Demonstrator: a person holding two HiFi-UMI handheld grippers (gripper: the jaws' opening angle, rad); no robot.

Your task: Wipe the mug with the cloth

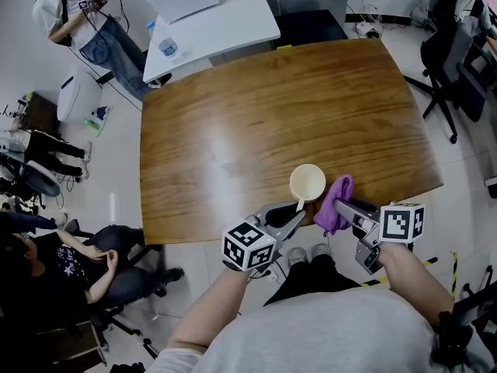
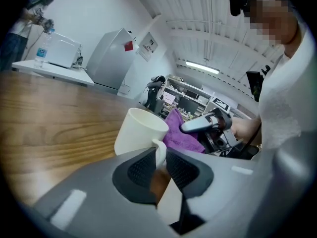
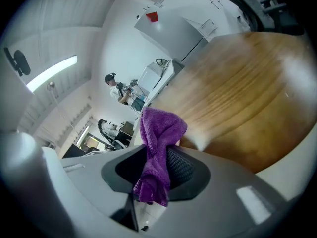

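A cream mug [image 1: 307, 183] stands upright near the front edge of the wooden table [image 1: 256, 115]. My left gripper [image 1: 298, 213] reaches it from the front, and in the left gripper view the mug [image 2: 138, 133] has its handle [image 2: 159, 150] pinched between the dark pads of that gripper [image 2: 159, 166]. Just right of the mug hangs a purple cloth [image 1: 335, 203], bunched in my right gripper [image 1: 344, 207]. The right gripper view shows the cloth [image 3: 158, 130] clamped between the jaws of the right gripper [image 3: 156, 166], and the cloth hides most of the mug there.
A white table [image 1: 225, 22] with a box and a water bottle [image 1: 168, 47] stands beyond the far left corner. A standing person [image 1: 78, 18] is at the top left, a seated person [image 1: 85, 263] at the lower left. An office chair [image 1: 454, 61] is at the right.
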